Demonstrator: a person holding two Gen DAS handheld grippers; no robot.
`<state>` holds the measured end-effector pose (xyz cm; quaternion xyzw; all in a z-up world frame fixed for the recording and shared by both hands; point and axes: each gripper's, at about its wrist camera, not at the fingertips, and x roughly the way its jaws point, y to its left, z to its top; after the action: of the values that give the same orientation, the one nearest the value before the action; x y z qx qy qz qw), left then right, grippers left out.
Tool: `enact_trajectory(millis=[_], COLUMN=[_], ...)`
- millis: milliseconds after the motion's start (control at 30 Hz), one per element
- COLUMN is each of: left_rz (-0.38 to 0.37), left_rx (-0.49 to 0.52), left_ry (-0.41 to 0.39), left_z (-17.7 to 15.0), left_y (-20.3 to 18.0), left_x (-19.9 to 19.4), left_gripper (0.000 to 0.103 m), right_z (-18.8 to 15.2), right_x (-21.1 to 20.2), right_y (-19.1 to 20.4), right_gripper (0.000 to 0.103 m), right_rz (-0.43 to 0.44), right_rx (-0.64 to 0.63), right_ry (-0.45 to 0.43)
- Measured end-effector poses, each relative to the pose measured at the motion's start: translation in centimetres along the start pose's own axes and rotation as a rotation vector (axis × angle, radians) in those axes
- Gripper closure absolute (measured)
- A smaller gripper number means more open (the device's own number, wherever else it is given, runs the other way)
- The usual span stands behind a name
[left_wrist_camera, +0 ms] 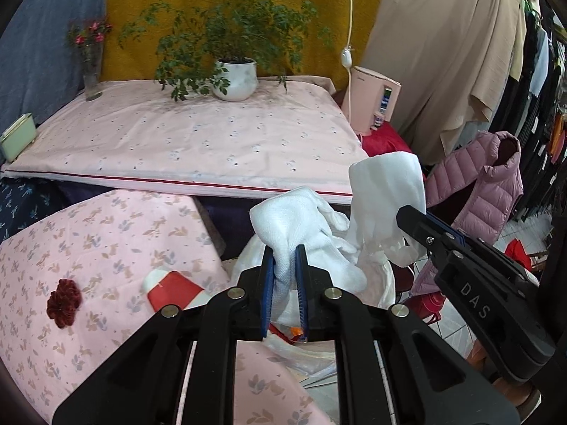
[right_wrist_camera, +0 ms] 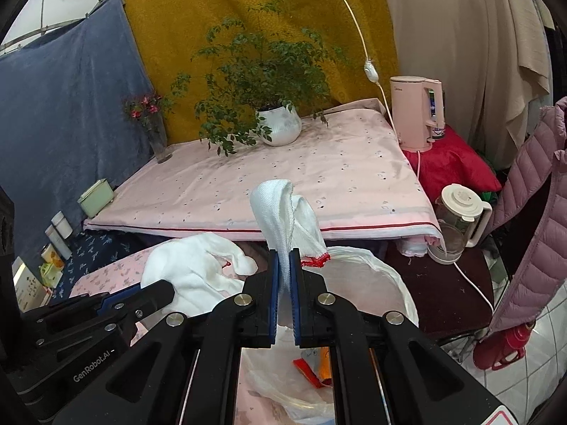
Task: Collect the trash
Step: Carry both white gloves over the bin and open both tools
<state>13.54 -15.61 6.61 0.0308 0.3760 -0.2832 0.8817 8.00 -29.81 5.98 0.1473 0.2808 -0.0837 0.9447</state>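
Both grippers are raised side by side over the bag (right_wrist_camera: 375,276), whose white plastic rim opens just below and ahead of the right gripper (right_wrist_camera: 284,301). Orange and red wrappers (right_wrist_camera: 315,368) lie inside the bag, seen between the right gripper's arms.

Ahead of both grippers, beyond the bag, runs the near edge of the table (left_wrist_camera: 198,184), marked by a red stripe. The tabletop past that edge is open as far as the plant pot (left_wrist_camera: 235,78) and the vase (left_wrist_camera: 93,71) at the rear. Left of and below the left gripper (left_wrist_camera: 286,283) lies a floral pink board (left_wrist_camera: 106,248) carrying a dark red flower (left_wrist_camera: 63,302) and a red-and-white packet (left_wrist_camera: 173,287). To the right of both grippers a pink jacket (left_wrist_camera: 485,191) hangs close by. A glass jug (right_wrist_camera: 457,219) stands ahead and right of the right gripper, near the table corner.

Left gripper: jaws nearly closed, clamped on a white glove (left_wrist_camera: 308,233). The glove stands up between the blue pads (left_wrist_camera: 270,283), and its fingers droop to the right.

Right gripper: jaws nearly closed, clamped on a second white glove (right_wrist_camera: 283,212) with a red-stitched cuff. This glove rises from between the pads, and its cuff hangs to the right over the bag rim.

In the left view the two gloves overlap; whether they touch cannot be told.
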Motion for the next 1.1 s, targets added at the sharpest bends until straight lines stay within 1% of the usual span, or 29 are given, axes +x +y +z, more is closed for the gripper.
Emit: enact_trajectory(millis=[100,167,200,233,300,500,933,1000,1033,1067,1100], left_rz=[-0.006,-0.009,-0.002,0.007,0.013,0.034,0.057,0.061,0.063,0.065,0.065], left_rx=[0.005,-0.004,-0.01,-0.017,-0.014,-0.017,-0.037,-0.041,-0.044,-0.048,-0.051], left_ry=[-0.002,-0.003,-0.012,-0.03,-0.048,-0.038,-0.04,-0.038,-0.037,-0.036,-0.035], left_z=[0.0,0.1,0.1,0.2,0.3,0.3,-0.2,-0.3,-0.3,-0.4,-0.4], left_y=[-0.8,-1.1,-1.2,-1.2,-1.4,-1.0,0.5,0.7,0.8,1.0,1.1], left_x=[0.5,0.8,0.8,0.6,0.5,0.8,0.4,0.3,0.3,0.3,0.3], left_gripper=[0.088,0.071,0.052,0.043,0.043,0.043,0.043,0.043,0.043,0.043,0.043], right_z=[0.1,0.1,0.1,0.1,0.1,0.0,-0.2,-0.2,-0.2,-0.3,-0.3], right_x=[-0.2,-0.2,-0.2,-0.2,-0.2,-0.1,0.6,0.7,0.6,0.6,0.6], right_y=[-1.2,-1.8,-2.0,-2.2,-2.5,-2.8,-1.6,-1.4,-1.2,-1.1,-0.9], right_gripper=[0.097,0.097,0.097,0.097,0.097,0.097,0.096,0.092,0.092,0.089,0.081], right_rz=[-0.015,-0.024,-0.028,-0.031,-0.035,-0.033,-0.02,-0.025,-0.031,-0.035,-0.032], right_rx=[0.016,0.022,0.023,0.024,0.027,0.034,0.019,0.014,0.011,0.007,0.005], right_ry=[-0.001,0.0,0.001,0.002,0.003,0.006,0.018,0.016,0.01,0.008,0.011])
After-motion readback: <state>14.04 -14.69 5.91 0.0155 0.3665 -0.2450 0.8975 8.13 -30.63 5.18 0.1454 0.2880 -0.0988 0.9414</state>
